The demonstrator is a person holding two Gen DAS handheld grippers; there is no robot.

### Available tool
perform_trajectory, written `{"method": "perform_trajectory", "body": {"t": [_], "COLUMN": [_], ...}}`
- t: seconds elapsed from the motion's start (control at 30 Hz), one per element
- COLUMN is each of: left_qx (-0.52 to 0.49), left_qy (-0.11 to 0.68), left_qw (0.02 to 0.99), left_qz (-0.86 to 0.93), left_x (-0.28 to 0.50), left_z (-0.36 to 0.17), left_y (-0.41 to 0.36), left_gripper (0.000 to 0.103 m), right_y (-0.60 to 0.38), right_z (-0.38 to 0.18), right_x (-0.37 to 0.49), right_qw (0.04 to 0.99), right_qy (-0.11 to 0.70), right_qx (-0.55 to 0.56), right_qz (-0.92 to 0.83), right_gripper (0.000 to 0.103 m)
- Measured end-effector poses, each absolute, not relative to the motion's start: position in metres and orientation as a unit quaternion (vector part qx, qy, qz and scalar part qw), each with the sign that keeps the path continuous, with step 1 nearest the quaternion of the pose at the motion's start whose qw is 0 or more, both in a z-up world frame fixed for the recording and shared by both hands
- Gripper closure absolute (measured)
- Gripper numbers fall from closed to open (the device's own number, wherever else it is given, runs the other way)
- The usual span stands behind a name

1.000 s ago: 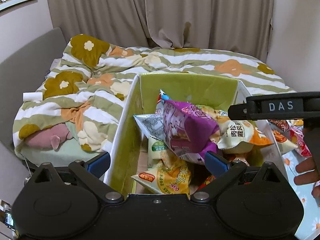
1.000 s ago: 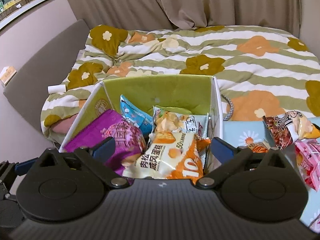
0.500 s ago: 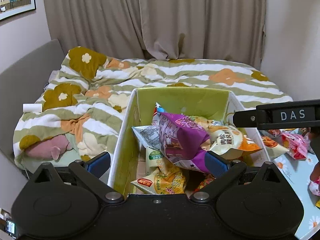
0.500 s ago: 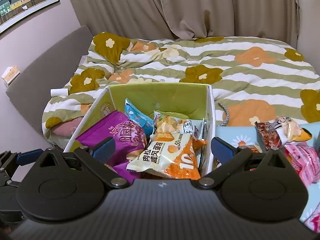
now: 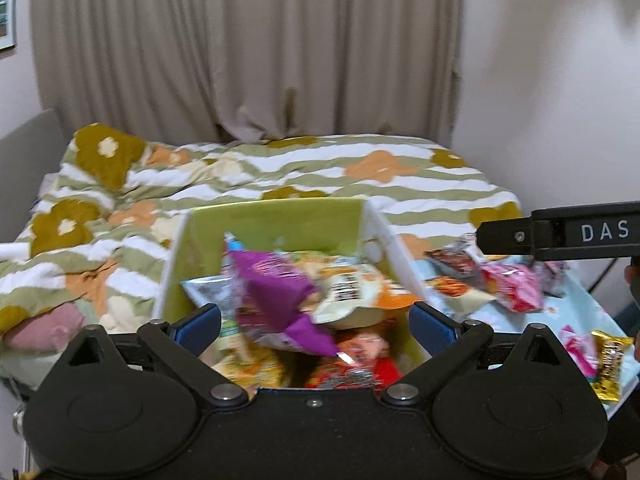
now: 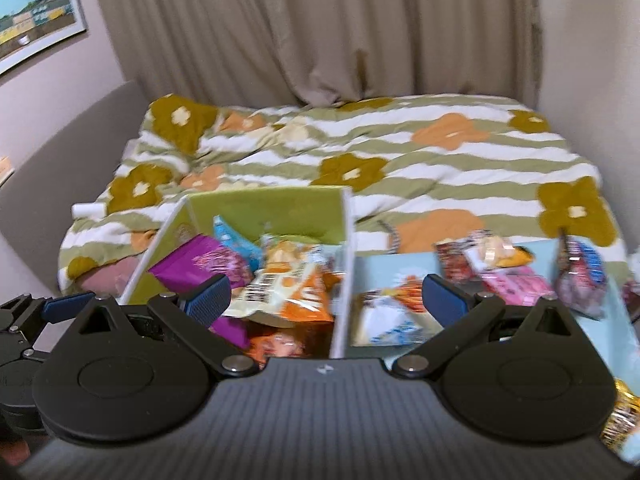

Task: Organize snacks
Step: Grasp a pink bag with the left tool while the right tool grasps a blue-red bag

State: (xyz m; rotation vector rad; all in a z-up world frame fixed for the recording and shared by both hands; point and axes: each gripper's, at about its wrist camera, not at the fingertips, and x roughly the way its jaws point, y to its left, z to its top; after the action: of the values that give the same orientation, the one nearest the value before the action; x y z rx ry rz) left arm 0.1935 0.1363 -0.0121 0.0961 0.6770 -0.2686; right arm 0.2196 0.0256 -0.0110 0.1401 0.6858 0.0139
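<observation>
A box with a green inside (image 5: 276, 220) (image 6: 280, 210) holds several snack bags: a purple bag (image 5: 276, 300) (image 6: 196, 264), a white and orange bag (image 5: 360, 292) (image 6: 288, 292) and a red bag (image 5: 360, 364) at the bottom. Loose snacks lie on the light blue floral table (image 5: 572, 300) (image 6: 376, 272) to its right, among them a pink pack (image 5: 516, 284) (image 6: 516, 284) and a gold-wrapped one (image 5: 608, 360). My left gripper (image 5: 314, 320) is open and empty above the box's near side. My right gripper (image 6: 326, 300) is open and empty over the box's right wall.
A bed with a green, white and orange flowered duvet (image 5: 280, 164) (image 6: 400, 148) lies behind the box. Beige curtains (image 5: 240, 48) hang at the back. The right gripper's body (image 5: 560, 232) reaches in from the right in the left wrist view.
Both grippers have risen and pulled back from the box, and both views have swung right. More of the table and its loose snacks shows. Both stay open.
</observation>
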Motion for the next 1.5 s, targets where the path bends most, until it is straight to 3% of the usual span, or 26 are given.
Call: {"method": "perform_trajectory", "body": {"t": [0.63, 1.1, 1.5], "left_qx": [0.037, 0.010, -0.004], "left_qy": [0.365, 0.425, 0.476], "left_qw": [0.916, 0.894, 0.871], "left_qz": [-0.161, -0.144, -0.120], "left_x": [0.221, 0.277, 0.316], "left_z": [-0.031, -0.088, -0.143], "left_y": [-0.024, -0.137, -0.176], "left_gripper": [0.001, 0.001, 0.003], "right_y": [-0.168, -0.262, -0.292], "right_z": [-0.021, -0.089, -0.146], "right_x": [0.212, 0.300, 0.350], "right_qw": [0.934, 0.901, 0.877], "right_qy": [0.338, 0.421, 0.469], "right_qx": [0.082, 0.096, 0.108], "right_qz": [-0.079, -0.027, -0.012], "right_gripper": [0.000, 0.000, 0.000]}}
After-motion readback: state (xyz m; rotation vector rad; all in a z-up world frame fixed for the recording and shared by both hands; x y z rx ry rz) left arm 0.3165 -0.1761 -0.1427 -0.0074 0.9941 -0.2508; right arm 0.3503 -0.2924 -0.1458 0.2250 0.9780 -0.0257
